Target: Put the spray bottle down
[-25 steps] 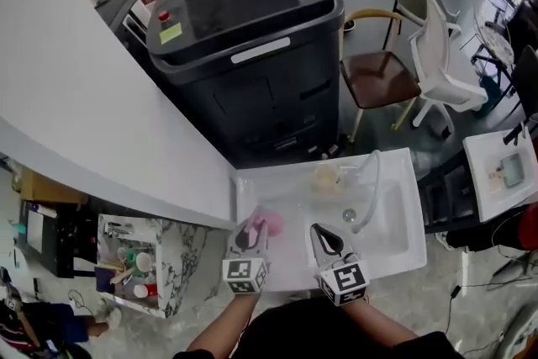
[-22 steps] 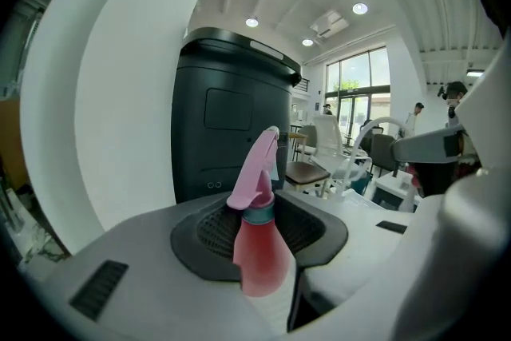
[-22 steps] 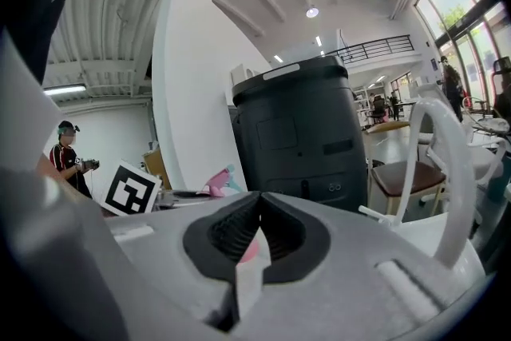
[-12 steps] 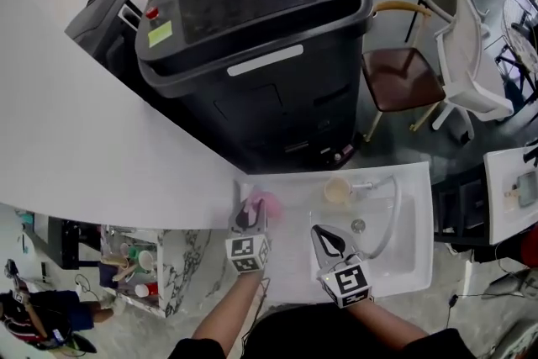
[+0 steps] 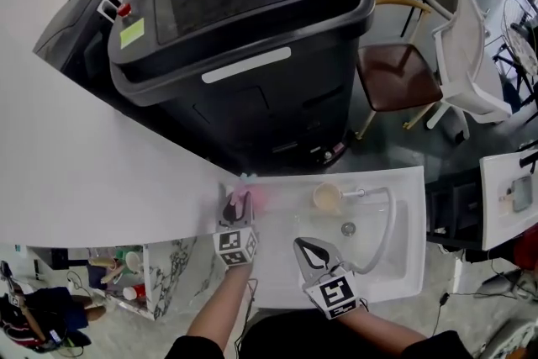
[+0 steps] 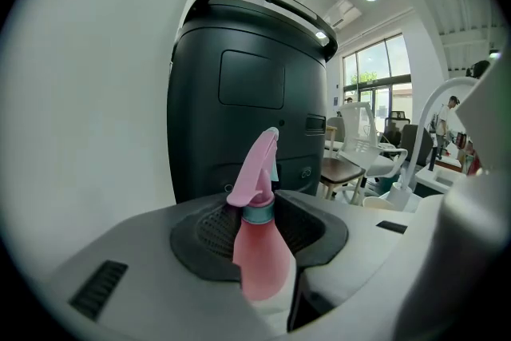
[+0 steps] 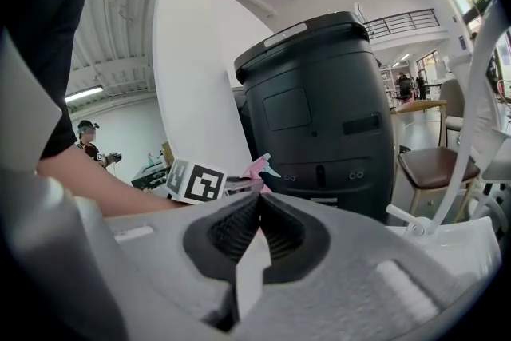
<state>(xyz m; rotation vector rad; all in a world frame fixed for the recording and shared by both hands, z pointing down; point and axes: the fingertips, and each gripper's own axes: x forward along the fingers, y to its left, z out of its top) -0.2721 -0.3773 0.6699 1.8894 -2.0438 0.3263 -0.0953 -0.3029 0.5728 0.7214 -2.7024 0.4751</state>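
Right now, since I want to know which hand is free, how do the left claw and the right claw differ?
The left claw is clamped on the pink spray bottle; the right claw holds nothing. The left claw's jaws stand apart around the bottle; the right claw's jaws are pressed together. Both point toward the black machine.

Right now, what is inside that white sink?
A round drain shows in the sink basin, and a beige cup stands toward its back by the curved faucet. The right gripper hangs over the basin's near-left part, covering whatever lies beneath.
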